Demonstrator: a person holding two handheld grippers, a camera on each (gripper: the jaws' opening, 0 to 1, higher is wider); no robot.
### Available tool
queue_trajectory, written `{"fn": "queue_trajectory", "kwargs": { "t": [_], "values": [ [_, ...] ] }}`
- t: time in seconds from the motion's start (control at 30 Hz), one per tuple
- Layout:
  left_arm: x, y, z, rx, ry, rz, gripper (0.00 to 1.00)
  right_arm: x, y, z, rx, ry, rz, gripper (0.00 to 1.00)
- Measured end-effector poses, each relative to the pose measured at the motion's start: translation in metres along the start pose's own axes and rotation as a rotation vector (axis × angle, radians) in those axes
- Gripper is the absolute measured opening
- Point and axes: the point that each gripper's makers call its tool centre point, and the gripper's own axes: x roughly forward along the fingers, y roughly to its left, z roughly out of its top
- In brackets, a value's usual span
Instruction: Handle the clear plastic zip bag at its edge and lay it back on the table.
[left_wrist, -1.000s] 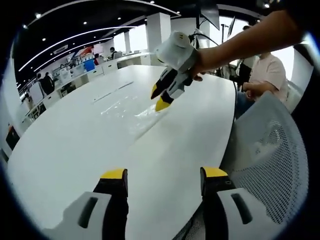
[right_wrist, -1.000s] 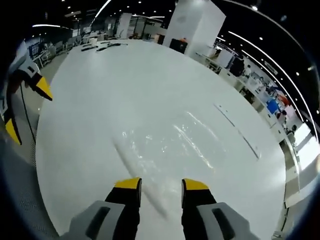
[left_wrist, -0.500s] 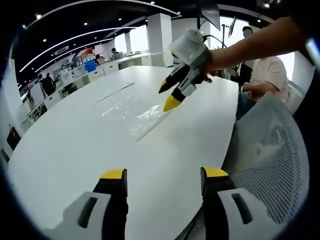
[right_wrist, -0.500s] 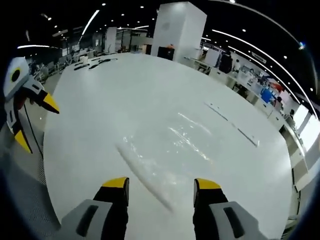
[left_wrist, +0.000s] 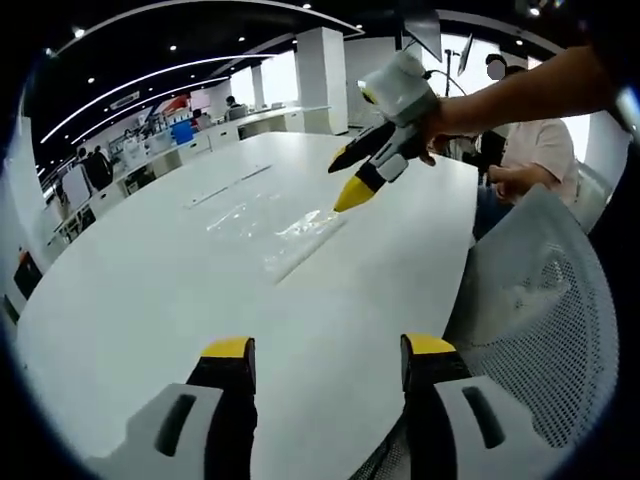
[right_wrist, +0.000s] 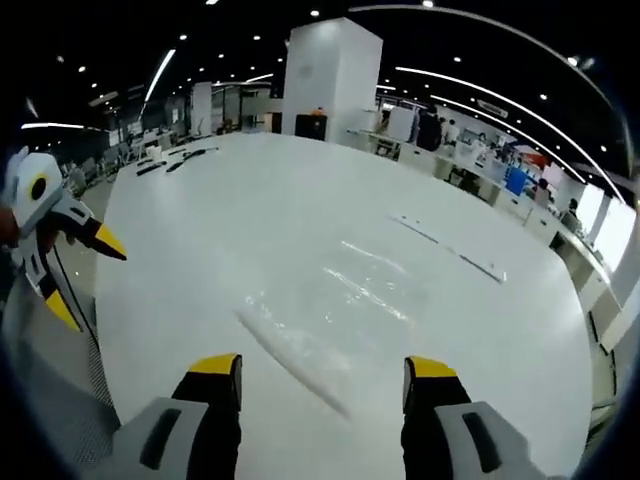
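The clear plastic zip bag (left_wrist: 272, 226) lies flat on the white table (left_wrist: 150, 300), its zip edge toward the near side. My right gripper (left_wrist: 346, 178), held by a hand, hangs open in the air just above and beyond the bag's near edge, touching nothing. From the right gripper view the bag (right_wrist: 335, 305) lies ahead of my right gripper (right_wrist: 322, 367), whose jaws stand wide apart and empty. My left gripper (left_wrist: 329, 350) is open over the table's near edge, well short of the bag. It comes into the right gripper view at the left, left gripper (right_wrist: 88, 278), also open.
Two thin flat strips (right_wrist: 450, 252) lie on the table beyond the bag. A grey mesh chair (left_wrist: 540, 300) stands at the table's edge, and a seated person (left_wrist: 530, 140) is behind it. A white pillar (right_wrist: 330, 70) and office desks fill the background.
My right gripper has risen off the bag's edge and drawn back, its jaws spreading wider. The bag stays flat on the table. My left gripper has not moved.
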Motion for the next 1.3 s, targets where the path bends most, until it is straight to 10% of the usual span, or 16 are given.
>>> {"fn": "queue_trajectory", "kwargs": {
  "t": [0.83, 1.3],
  "values": [
    [-0.002, -0.002, -0.004, -0.081, -0.050, -0.001, 0.75, -0.050, 0.025, -0.006, 0.161, -0.152, -0.033, 0.92],
    [-0.012, -0.007, 0.011, -0.163, -0.171, 0.018, 0.99, -0.074, 0.042, -0.005, 0.140, -0.237, -0.094, 0.99]
  ]
}}
